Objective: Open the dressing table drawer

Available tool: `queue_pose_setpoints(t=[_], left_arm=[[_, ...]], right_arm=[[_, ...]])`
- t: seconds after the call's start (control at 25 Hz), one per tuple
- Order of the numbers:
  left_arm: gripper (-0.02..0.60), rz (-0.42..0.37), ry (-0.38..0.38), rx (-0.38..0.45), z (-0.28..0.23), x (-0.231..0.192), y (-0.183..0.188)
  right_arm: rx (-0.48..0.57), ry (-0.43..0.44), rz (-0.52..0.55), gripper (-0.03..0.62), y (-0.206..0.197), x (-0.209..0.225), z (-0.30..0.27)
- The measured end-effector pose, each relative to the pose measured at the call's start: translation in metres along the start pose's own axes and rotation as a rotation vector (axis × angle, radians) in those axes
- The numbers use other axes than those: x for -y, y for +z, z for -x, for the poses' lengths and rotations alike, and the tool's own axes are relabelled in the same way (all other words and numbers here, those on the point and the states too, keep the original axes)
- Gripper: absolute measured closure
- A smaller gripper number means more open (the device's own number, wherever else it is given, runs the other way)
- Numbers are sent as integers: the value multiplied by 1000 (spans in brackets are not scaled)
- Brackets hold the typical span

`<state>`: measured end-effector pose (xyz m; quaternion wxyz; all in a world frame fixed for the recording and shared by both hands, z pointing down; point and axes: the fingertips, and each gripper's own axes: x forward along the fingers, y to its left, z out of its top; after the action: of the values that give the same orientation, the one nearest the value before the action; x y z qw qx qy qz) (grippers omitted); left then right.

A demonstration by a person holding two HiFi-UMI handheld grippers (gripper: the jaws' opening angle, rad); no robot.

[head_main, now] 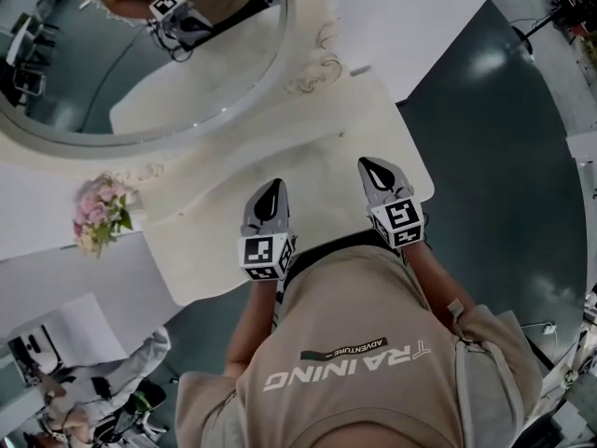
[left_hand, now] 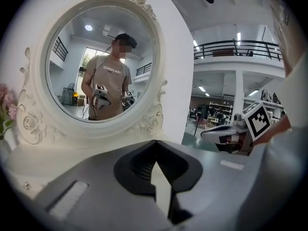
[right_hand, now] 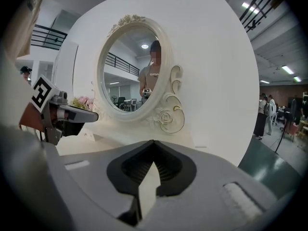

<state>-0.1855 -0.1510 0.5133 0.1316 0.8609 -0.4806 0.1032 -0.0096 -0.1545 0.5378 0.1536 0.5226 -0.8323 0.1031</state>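
The white dressing table [head_main: 308, 171] lies below me, its oval mirror [head_main: 140, 54] at the upper left. No drawer front shows in any view; the tabletop and my torso cover it. Over the tabletop near its front edge, my left gripper [head_main: 274, 188] is shut with nothing in it. My right gripper [head_main: 367, 164] hovers beside it, also shut and empty. In the left gripper view the jaws [left_hand: 155, 142] meet at their tips and face the mirror [left_hand: 103, 61]. The right gripper view shows its jaws [right_hand: 153, 142] closed, facing the mirror [right_hand: 130, 71] and the carved rose frame.
A pink flower bouquet [head_main: 101, 211] stands at the table's left end. Dark green floor [head_main: 494, 157] runs along the table's right side. Another person [head_main: 93, 390] is at the lower left. White wall panels stand behind the mirror.
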Motion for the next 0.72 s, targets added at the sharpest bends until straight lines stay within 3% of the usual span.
queue_pose_setpoints(t=[0.36, 0.72], left_arm=[[563, -15, 37, -42, -29, 21, -2], [563, 101, 73, -56, -48, 28, -7]], right_arm=[[-37, 76, 1, 591, -28, 21, -37], [-118, 124, 33, 591, -63, 37, -85]])
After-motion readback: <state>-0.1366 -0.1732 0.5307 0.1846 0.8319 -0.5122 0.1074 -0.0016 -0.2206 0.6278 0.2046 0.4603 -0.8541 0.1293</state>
